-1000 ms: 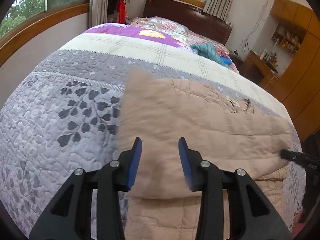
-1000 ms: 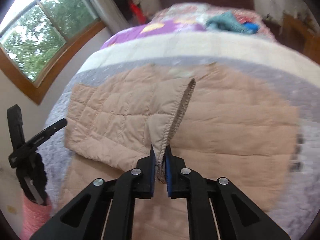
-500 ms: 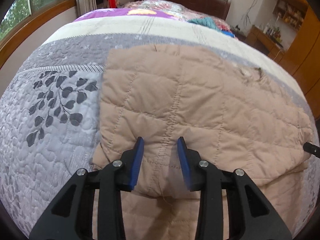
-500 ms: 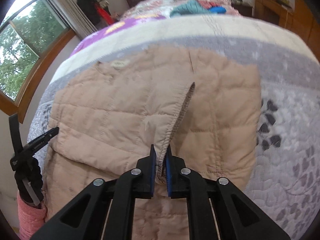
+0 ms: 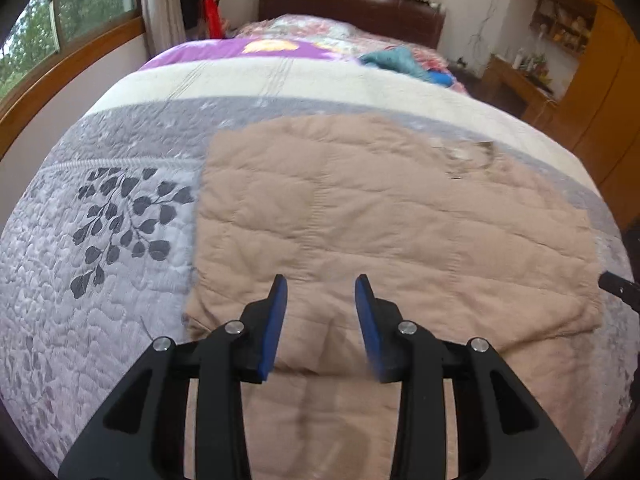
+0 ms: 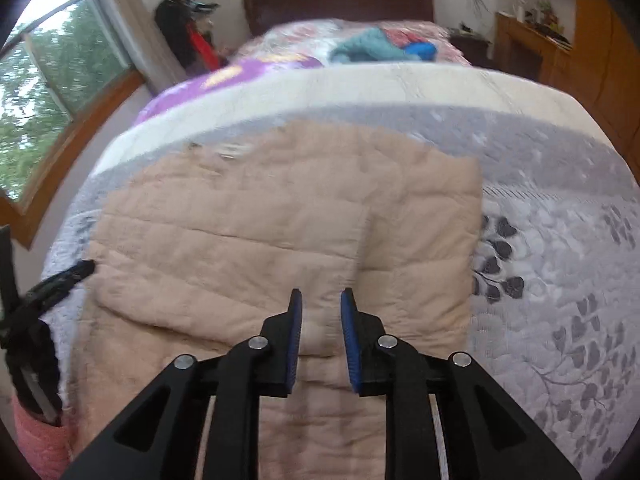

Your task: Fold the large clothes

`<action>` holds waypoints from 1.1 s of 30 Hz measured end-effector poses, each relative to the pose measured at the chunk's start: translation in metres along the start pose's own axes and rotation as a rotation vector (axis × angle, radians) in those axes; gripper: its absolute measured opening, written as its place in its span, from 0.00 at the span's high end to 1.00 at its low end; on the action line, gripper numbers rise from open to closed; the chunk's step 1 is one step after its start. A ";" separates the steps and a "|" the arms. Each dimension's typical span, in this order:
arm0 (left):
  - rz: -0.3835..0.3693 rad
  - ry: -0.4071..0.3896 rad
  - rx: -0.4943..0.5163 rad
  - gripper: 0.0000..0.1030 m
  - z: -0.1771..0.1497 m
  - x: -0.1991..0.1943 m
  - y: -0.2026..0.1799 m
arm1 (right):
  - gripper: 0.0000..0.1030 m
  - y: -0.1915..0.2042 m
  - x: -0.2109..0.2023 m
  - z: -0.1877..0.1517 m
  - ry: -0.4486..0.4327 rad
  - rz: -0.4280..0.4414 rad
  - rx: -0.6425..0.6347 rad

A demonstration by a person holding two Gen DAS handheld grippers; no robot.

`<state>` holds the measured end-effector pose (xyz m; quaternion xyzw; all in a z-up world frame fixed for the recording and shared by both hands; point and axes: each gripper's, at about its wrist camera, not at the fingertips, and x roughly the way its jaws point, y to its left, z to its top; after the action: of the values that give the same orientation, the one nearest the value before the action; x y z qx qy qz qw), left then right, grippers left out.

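A tan quilted jacket (image 5: 360, 216) lies folded flat on the bed, its folded upper layer ending in a soft edge close in front of both grippers. My left gripper (image 5: 321, 284) hovers over the near part of that layer, open, with nothing between its blue pads. My right gripper (image 6: 320, 296) hangs over the same jacket (image 6: 280, 232) further right; its jaws are opening and no fabric is between them. The left gripper (image 6: 48, 292) shows at the left edge of the right wrist view, and the right gripper's tip (image 5: 618, 290) at the right edge of the left wrist view.
The bed carries a grey leaf-pattern quilt (image 5: 112, 240) with cream and purple bands. Teal and blue clothes (image 5: 400, 60) lie near the dark headboard (image 5: 352, 4). A window wall (image 6: 48, 120) runs along the left, wooden cabinets (image 5: 592, 80) along the right. A pink sleeve (image 6: 36, 440) shows low left.
The right gripper has let go of the jacket's raised edge and its jaws have parted. That flap now lies flat. Both grippers have sunk closer to the jacket.
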<state>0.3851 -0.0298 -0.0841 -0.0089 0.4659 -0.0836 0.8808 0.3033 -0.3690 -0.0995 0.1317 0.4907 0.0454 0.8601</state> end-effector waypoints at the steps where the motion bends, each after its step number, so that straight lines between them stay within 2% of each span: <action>1: -0.003 -0.005 0.013 0.66 -0.001 -0.003 -0.008 | 0.80 0.009 -0.001 0.000 0.008 0.027 -0.017; 4: -0.017 0.013 0.038 0.66 -0.006 0.002 -0.030 | 0.80 0.031 0.011 -0.003 0.052 0.062 -0.054; 7: 0.002 0.041 0.053 0.66 -0.012 0.017 -0.041 | 0.80 0.046 0.035 -0.006 0.096 0.038 -0.075; 14: 0.041 0.064 0.101 0.63 -0.025 0.047 -0.047 | 0.83 0.036 0.075 -0.019 0.166 0.038 -0.040; 21: 0.072 0.063 0.110 0.63 -0.026 0.048 -0.052 | 0.82 0.036 0.078 -0.017 0.161 0.048 -0.041; 22: 0.078 0.065 0.119 0.63 -0.025 0.045 -0.055 | 0.81 0.034 0.074 -0.016 0.160 0.062 -0.031; 24: 0.061 0.058 0.113 0.64 -0.023 0.029 -0.052 | 0.76 0.025 0.045 -0.018 0.102 0.157 -0.003; 26: 0.002 0.023 0.095 0.61 -0.026 -0.001 -0.041 | 0.63 0.019 0.008 -0.027 0.027 0.205 -0.035; 29: -0.056 -0.027 0.078 0.41 -0.044 -0.051 -0.012 | 0.56 0.012 -0.035 -0.053 -0.017 0.191 -0.086; 33: 0.009 -0.063 0.074 0.28 -0.084 -0.098 0.032 | 0.49 -0.005 -0.072 -0.105 -0.017 0.203 -0.100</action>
<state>0.2662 0.0219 -0.0546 0.0230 0.4344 -0.0966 0.8952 0.1762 -0.3694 -0.0914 0.1381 0.4648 0.1556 0.8606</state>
